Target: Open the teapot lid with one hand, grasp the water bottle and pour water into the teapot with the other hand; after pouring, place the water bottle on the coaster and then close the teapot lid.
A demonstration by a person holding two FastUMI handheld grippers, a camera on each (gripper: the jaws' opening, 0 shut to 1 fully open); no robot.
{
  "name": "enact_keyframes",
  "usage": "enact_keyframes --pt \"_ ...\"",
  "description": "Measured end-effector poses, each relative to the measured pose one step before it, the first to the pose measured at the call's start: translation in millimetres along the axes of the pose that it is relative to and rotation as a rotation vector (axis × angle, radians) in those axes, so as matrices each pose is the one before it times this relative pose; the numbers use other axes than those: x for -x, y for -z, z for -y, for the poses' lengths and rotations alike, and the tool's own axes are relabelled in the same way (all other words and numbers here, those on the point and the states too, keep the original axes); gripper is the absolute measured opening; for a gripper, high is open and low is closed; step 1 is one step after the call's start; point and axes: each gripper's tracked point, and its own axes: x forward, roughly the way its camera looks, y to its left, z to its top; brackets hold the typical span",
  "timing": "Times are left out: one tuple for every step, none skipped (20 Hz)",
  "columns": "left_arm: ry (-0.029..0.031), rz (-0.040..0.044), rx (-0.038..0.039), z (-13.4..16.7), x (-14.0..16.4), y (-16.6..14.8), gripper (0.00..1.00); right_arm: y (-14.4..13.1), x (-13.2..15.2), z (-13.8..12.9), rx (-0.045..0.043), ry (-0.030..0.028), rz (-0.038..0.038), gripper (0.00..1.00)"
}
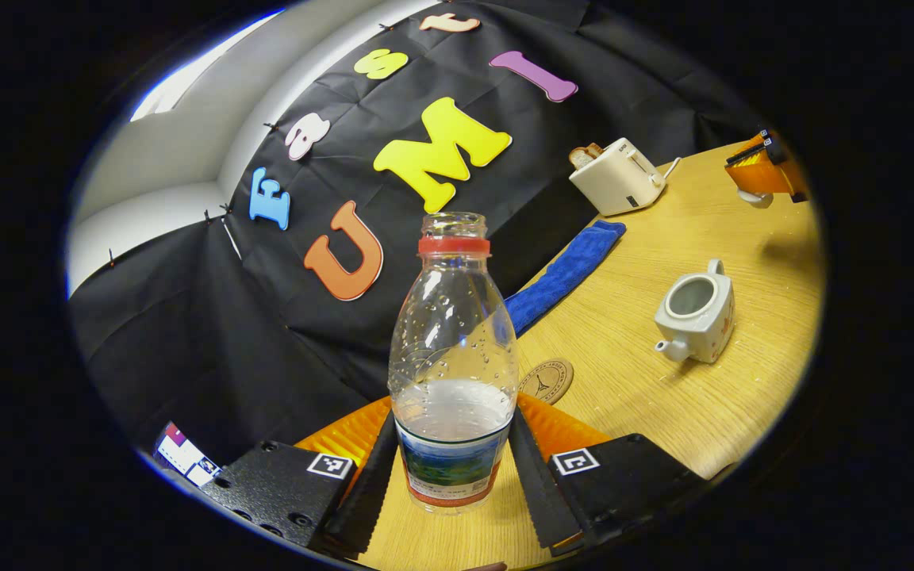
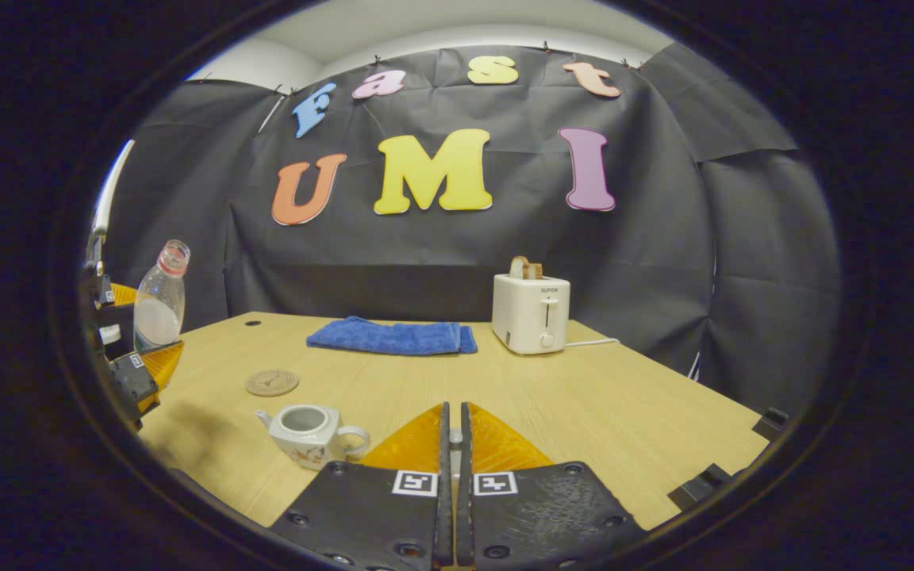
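A clear, uncapped water bottle (image 1: 453, 357) with a red neck ring, about a third full, stands upright between the fingers of my left gripper (image 1: 453, 448), which is shut on its lower body and holds it above the table's edge. In the right gripper view the bottle (image 2: 159, 297) is at far left, in the left gripper (image 2: 140, 365). The white teapot (image 1: 695, 313) sits on the table with its top open. My right gripper (image 2: 455, 420) is shut, a sliver of the white lid (image 2: 455, 436) pinched between its fingers above the teapot (image 2: 306, 432). The round brown coaster (image 1: 546, 381) lies beside the bottle.
A folded blue towel (image 2: 389, 337) lies at the back of the wooden table (image 2: 624, 412). A white toaster (image 2: 531, 313) with a slice of bread stands to its right. The coaster (image 2: 272, 382) lies between towel and teapot.
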Motion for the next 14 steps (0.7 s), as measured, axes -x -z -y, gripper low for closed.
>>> enact_keyframes --pt "0.00189 0.00152 -0.04103 2.57 -1.71 -1.85 0.76 -0.22 0.73 5.22 0.01302 0.00897 0.00473 0.02" --pt "-0.00108 0.00760 -0.04485 1.73 -1.30 -3.04 0.76 -0.67 0.96 5.16 0.00381 0.00487 0.00877 0.02" --pt "0.00178 0.00456 -0.04666 1.93 -1.50 -3.65 0.76 -2.59 0.33 3.54 0.00045 -0.00110 0.00686 0.02" --pt "0.00616 0.00946 -0.04431 -1.34 -1.74 -3.75 0.76 -2.29 -0.97 4.43 -0.00524 0.00404 0.00221 0.02" --pt "0.00749 0.00339 -0.03671 0.30 -0.64 -2.64 0.76 -2.94 0.00 5.84 -0.01425 0.00566 0.00239 0.02" --pt "0.00566 0.01012 -0.03233 0.98 -0.67 -1.88 0.76 -3.87 0.95 4.54 -0.02190 0.00326 0.00725 0.02" --pt "0.00908 0.00329 -0.02969 1.64 0.31 -4.00 0.76 -5.13 0.19 3.90 -0.02101 0.00316 0.01061 0.02" --pt "0.01426 0.00267 -0.03514 3.56 -0.41 -0.61 0.76 -1.60 0.52 2.05 -0.00904 0.00236 0.00563 0.02" --pt "0.00683 0.00412 -0.04334 0.67 0.50 -2.35 0.76 -0.26 -0.34 1.44 0.00328 0.00412 0.00126 0.02" --pt "0.00336 -0.00503 -0.04368 -0.27 -0.70 0.06 0.76 0.63 -0.03 1.45 0.00658 0.00569 -0.00046 0.02" --pt "0.00893 -0.01238 -0.03933 2.00 -1.53 1.97 0.76 -0.78 0.82 0.78 0.00516 0.00295 0.00219 0.02" --pt "0.00548 -0.00885 -0.03295 2.00 -1.90 0.86 0.76 0.05 -0.30 -0.40 0.00438 0.00107 0.00176 0.02" --pt "0.00592 -0.00917 -0.02797 1.54 -0.82 1.27 0.76 0.23 -0.07 -1.74 0.00572 -0.00307 0.00050 0.02" --pt "0.00300 -0.00635 -0.02802 0.80 0.03 -0.97 0.76 0.08 0.29 -2.34 0.00682 -0.00483 0.00200 0.02"
